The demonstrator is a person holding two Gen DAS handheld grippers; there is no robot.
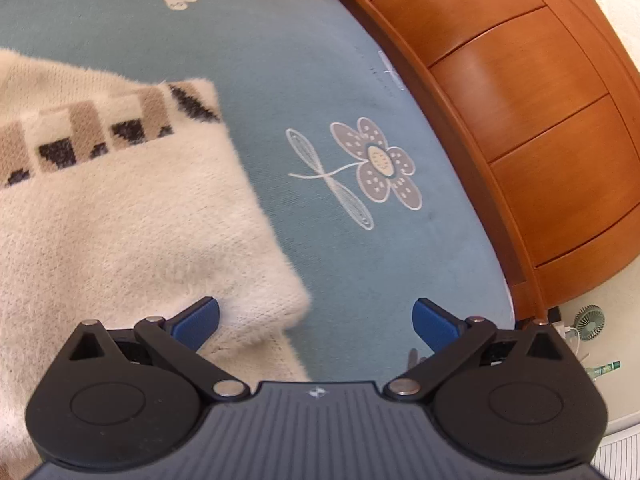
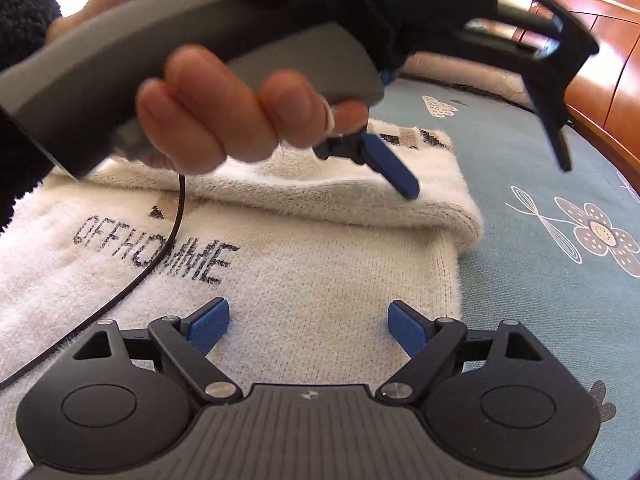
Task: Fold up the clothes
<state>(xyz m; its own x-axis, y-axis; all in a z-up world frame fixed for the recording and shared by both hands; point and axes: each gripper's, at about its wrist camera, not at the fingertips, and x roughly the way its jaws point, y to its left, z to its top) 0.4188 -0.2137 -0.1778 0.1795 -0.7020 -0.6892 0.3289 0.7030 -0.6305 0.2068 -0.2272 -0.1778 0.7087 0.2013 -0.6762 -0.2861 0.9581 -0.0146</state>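
A cream fuzzy sweater with a band of beige and black blocks lies on the blue-grey bed cover. My left gripper is open, and the sweater's folded right corner lies just beyond and between its blue pads without touching them. In the right wrist view the sweater shows dark lettering, with a thick folded layer lying across its far part. My right gripper stands open low over the near flat layer, pads apart. A hand holds the left gripper above the fold, and one of its blue fingers points down at it.
A wooden headboard or cabinet runs along the bed's right side. Flower motifs mark the bare cover right of the sweater. A small fan and a green bottle sit on the floor beyond. A black cable trails across the sweater.
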